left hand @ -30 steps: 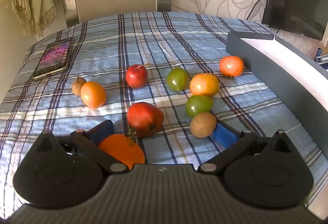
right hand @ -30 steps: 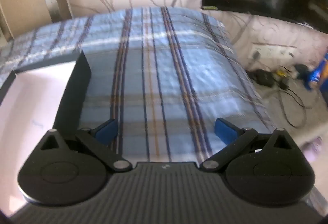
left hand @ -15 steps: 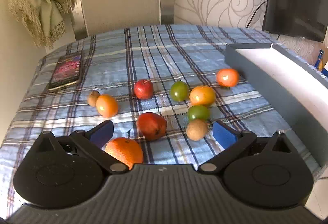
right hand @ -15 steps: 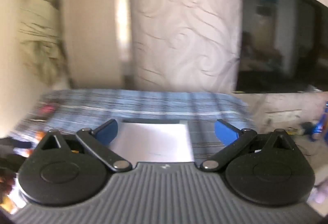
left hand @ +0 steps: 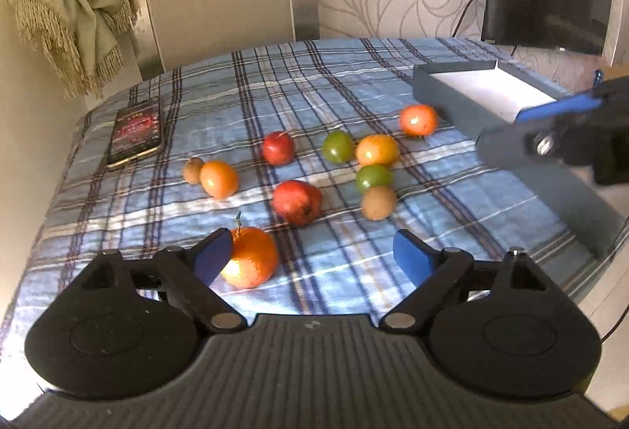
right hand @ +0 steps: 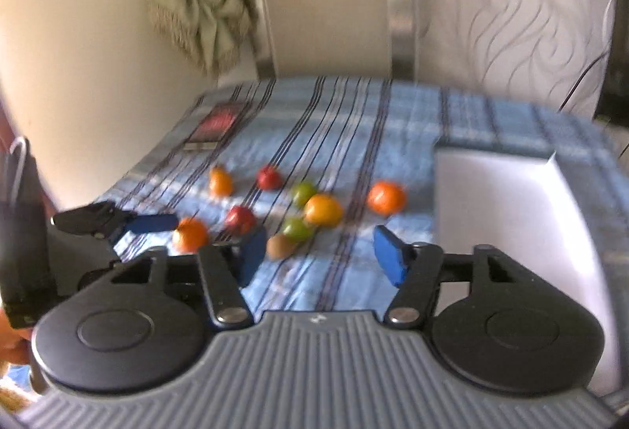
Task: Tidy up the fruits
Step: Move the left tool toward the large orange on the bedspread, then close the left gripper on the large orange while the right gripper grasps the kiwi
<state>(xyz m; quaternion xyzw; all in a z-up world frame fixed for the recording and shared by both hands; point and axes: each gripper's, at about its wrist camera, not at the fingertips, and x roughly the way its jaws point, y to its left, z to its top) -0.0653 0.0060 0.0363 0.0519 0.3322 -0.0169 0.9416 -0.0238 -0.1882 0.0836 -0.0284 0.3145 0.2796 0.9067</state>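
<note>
Fruits [left hand: 297, 202] were scattered mid-cloth [left hand: 314, 83]; a phone [left hand: 135, 132] was placed far left, a tray [left hand: 444, 99] at the right edge.

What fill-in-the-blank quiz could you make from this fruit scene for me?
1. The left gripper is open and holds ____.
2. The number of green fruits on the plaid cloth is ____.
3. The grey tray with the white floor holds ____ fruits.
4. The flat thing lying at the cloth's far left corner, screen lit, is a ____.

Missing words: nothing; two; no; phone
</note>
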